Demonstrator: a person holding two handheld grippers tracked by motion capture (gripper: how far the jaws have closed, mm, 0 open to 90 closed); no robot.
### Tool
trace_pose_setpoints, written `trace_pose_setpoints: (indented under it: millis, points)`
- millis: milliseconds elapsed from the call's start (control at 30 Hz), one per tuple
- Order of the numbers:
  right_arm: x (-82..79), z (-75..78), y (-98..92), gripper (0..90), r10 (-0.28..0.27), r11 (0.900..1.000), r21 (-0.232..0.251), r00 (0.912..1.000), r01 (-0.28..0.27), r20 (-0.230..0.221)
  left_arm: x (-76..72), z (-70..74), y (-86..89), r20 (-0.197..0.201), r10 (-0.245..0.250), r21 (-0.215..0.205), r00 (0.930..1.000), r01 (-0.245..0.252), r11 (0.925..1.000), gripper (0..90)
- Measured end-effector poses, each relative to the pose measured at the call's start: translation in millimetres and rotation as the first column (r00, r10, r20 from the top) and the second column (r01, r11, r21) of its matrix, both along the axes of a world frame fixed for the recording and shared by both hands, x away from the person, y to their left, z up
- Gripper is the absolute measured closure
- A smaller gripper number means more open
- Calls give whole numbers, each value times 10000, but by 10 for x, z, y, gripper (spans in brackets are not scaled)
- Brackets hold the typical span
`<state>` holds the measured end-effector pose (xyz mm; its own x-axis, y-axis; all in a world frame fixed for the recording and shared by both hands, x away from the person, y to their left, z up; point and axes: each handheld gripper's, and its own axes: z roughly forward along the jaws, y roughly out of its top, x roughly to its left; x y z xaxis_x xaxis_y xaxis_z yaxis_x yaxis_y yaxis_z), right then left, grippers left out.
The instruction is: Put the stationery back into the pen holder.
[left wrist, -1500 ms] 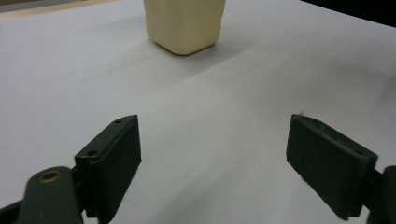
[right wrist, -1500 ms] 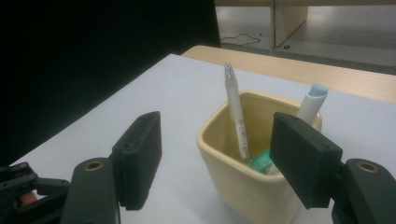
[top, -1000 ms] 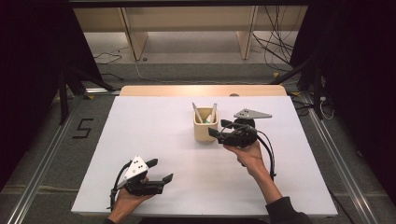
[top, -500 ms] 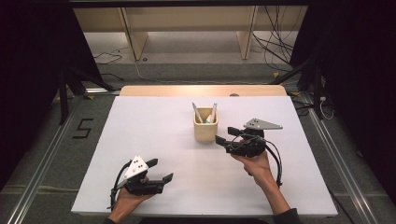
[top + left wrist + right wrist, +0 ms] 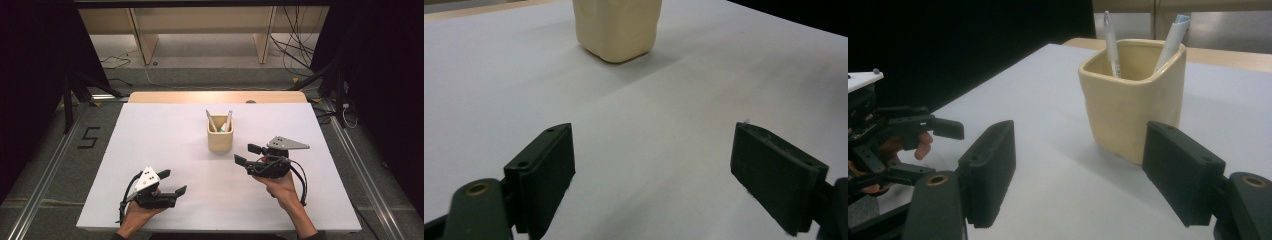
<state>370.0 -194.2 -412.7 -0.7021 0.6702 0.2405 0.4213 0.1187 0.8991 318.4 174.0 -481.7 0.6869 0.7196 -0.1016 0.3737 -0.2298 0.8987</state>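
Observation:
A cream square cup (image 5: 220, 140) stands mid-table with two pens (image 5: 212, 121) leaning in it. My right gripper (image 5: 244, 154) sits just right of the cup and nearer the front, pointing left. Its jaws are open with nothing between them, and they have just opened a little further. In the right gripper view the cup (image 5: 1130, 97) stands beyond the gap between the jaws of the right gripper (image 5: 1080, 160). My left gripper (image 5: 175, 181) rests open at the front left. Ahead of the left gripper (image 5: 651, 150) lies bare table, with the cup (image 5: 618, 27) farther off.
The white table top (image 5: 150, 135) has a wooden strip (image 5: 175, 96) along its far edge. Beyond it are wooden furniture legs (image 5: 139, 35) and cables (image 5: 295, 45) on the floor. A "5" mark (image 5: 90, 137) lies on the floor to the left.
My right gripper has drawn back from beside the cup's rim towards the front right and sunk a little. The left gripper has stayed put.

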Motion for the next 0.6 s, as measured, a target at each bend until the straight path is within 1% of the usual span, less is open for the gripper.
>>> trace_pose_setpoints:
  millis: [200, 433, 600]
  points:
    - [-81, -15, -31, 289, -34, 9999, -106, 10000, 34, 42, -8, 5, 24, 40, -2, -63, 10000, 2, 10000, 175]
    - [-168, -37, -59, 281, 60, 9999, -126, 9998, -58, 187, -12, 9, 21, 34, -8, -88, 10000, 8, 10000, 173]
    - [-253, -70, -98, 272, 60, 9995, -316, 9996, -51, 276, -15, 8, 24, 39, 2, -109, 10000, -1, 9999, 173]
